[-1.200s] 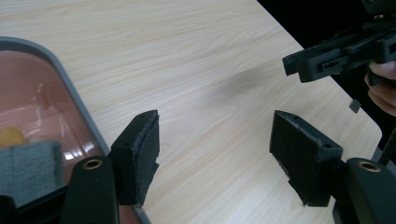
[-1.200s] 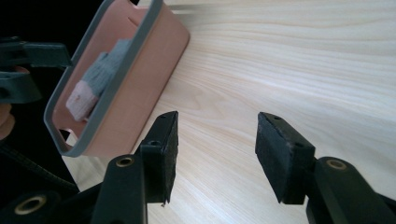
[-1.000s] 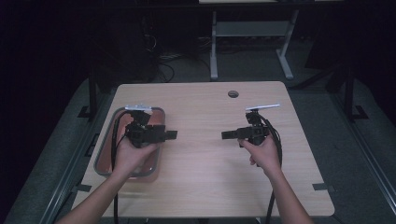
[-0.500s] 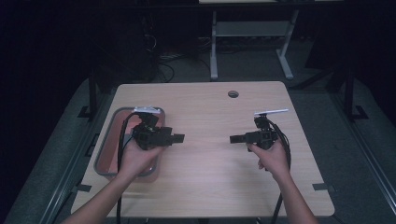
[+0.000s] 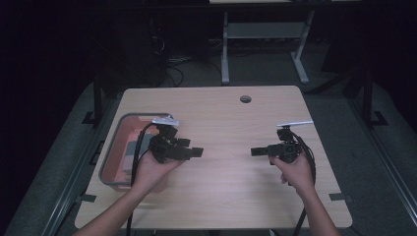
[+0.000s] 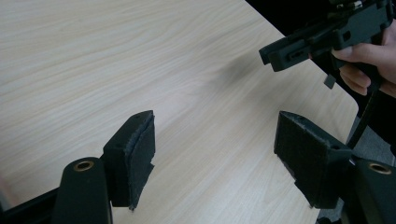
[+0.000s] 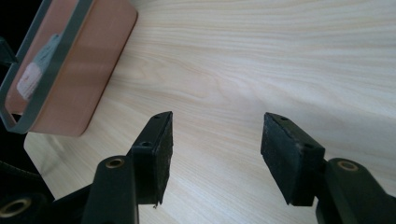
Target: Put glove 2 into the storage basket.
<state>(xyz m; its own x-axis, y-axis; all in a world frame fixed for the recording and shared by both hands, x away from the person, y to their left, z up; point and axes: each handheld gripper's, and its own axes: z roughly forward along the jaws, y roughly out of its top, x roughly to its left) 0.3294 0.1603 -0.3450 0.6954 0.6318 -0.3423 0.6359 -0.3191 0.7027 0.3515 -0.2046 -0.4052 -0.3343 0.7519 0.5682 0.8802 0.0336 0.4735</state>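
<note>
No text, label, brand, number or sign can be read anywhere. The pale items inside the tray [image 7: 70, 51] may perhaps carry print, but in the right gripper view they are too blurred to tell.

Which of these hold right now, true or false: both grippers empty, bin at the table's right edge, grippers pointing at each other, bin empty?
1. Both the left gripper and the right gripper are open and hold nothing. True.
2. The bin sits at the table's right edge. False: it sits at the left edge of the table.
3. The grippers point toward each other. True.
4. The bin is empty. False: small items lie inside, too unclear to name.
</note>
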